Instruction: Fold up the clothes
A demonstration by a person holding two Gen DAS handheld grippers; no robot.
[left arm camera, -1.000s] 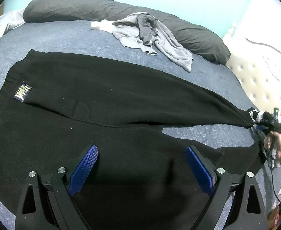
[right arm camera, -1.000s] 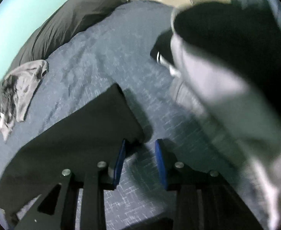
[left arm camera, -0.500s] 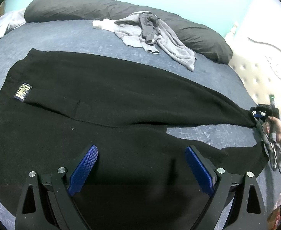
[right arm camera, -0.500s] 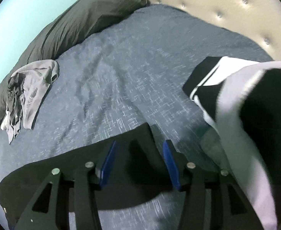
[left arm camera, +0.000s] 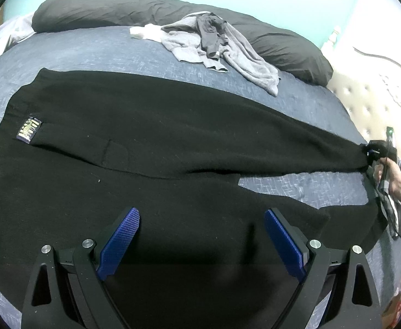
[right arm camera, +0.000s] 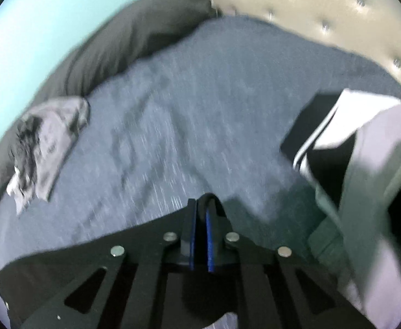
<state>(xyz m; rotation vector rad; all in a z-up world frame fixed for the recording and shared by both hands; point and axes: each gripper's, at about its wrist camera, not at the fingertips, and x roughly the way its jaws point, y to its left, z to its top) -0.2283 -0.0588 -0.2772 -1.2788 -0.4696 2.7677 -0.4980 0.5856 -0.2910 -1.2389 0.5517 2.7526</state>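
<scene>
– Where are the black trousers (left arm camera: 134, 126) seen?

– They are spread flat on the bed (left arm camera: 96, 46), over the blue-grey cover. The waist with a small label (left arm camera: 28, 127) is at the left of the left wrist view, and the two legs are stretched toward the right.

– How are the left tongs (left arm camera: 200, 235) held?

– They are held wide apart above the near leg, and nothing is pressed between the blue pads (left arm camera: 119, 242).

– And the right tongs (right arm camera: 200, 216)?

– Their jaws are closing, and a fold of the black cloth at the end of the far leg is pinched between them. In the left wrist view the same tongs are seen at the leg's end, with a hand (left arm camera: 392, 175) behind them.

– What else is seen on the bed?

– A heap of grey clothes (left arm camera: 217, 46) is lying near the dark pillow (left arm camera: 104, 8), well apart from the trousers. A black and white garment (right arm camera: 321, 134) is lying near the tufted headboard (right arm camera: 323, 8).
</scene>
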